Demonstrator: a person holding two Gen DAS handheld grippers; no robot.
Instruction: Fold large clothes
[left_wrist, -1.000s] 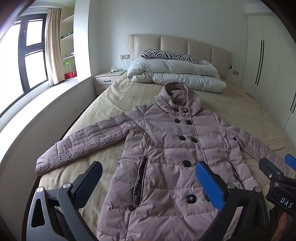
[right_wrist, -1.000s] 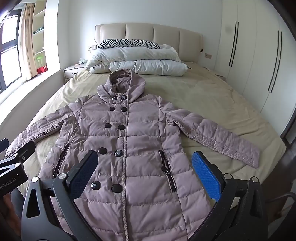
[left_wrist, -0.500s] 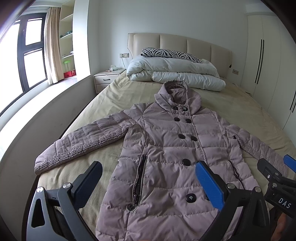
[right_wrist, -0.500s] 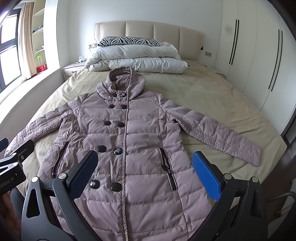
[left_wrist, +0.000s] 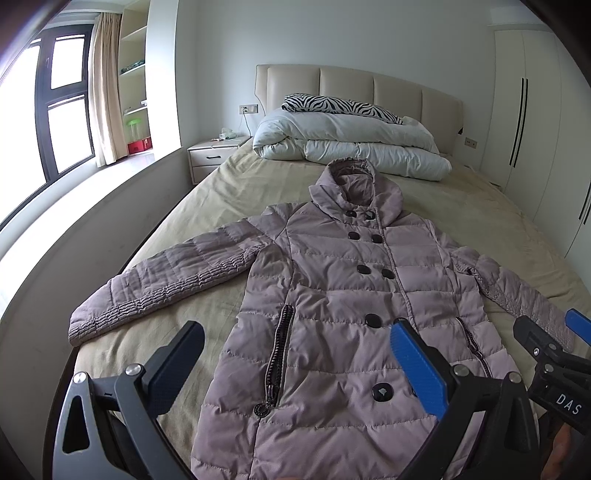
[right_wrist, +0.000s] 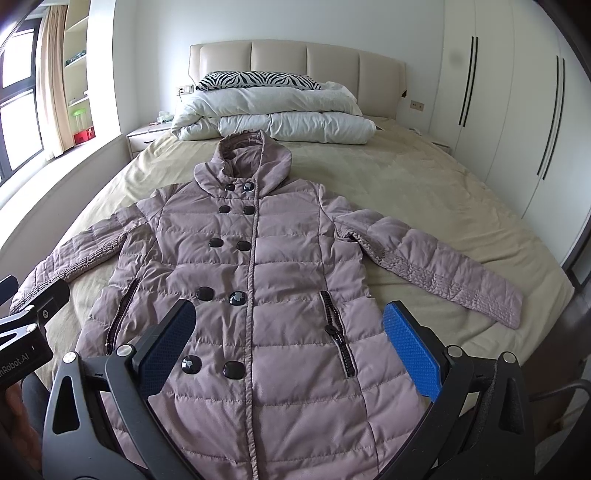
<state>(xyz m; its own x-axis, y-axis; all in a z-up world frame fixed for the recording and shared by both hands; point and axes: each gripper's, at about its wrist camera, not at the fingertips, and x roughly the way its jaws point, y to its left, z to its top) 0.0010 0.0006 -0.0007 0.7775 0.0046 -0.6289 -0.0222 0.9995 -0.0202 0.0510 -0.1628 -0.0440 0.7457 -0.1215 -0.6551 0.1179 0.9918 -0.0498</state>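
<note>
Coat (left_wrist: 343, 314): mauve quilted, hooded, double-breasted; laid face up and buttoned on the bed (left_wrist: 236, 195), hood toward the headboard, hem at the near edge, both sleeves spread outward. No fold is seen yet.
Change noted: against the views of a second ago, the coat is framed slightly lower and nearer in both cameras, the garment itself unmoved; both tools are judged to have been carried forward a little over the hem. The approach is read as under way, grasping not begun.
Duvet (right_wrist: 273, 114): white, folded at the headboard, well apart from the coat.
Left gripper (left_wrist: 295, 360): fingers spread wide, nothing held, above the hem near the left pocket.
Right gripper (right_wrist: 288, 339): fingers spread wide, nothing held, above the lower front.
Next step, judged: a sleeve to be taken and laid across the front.
</note>
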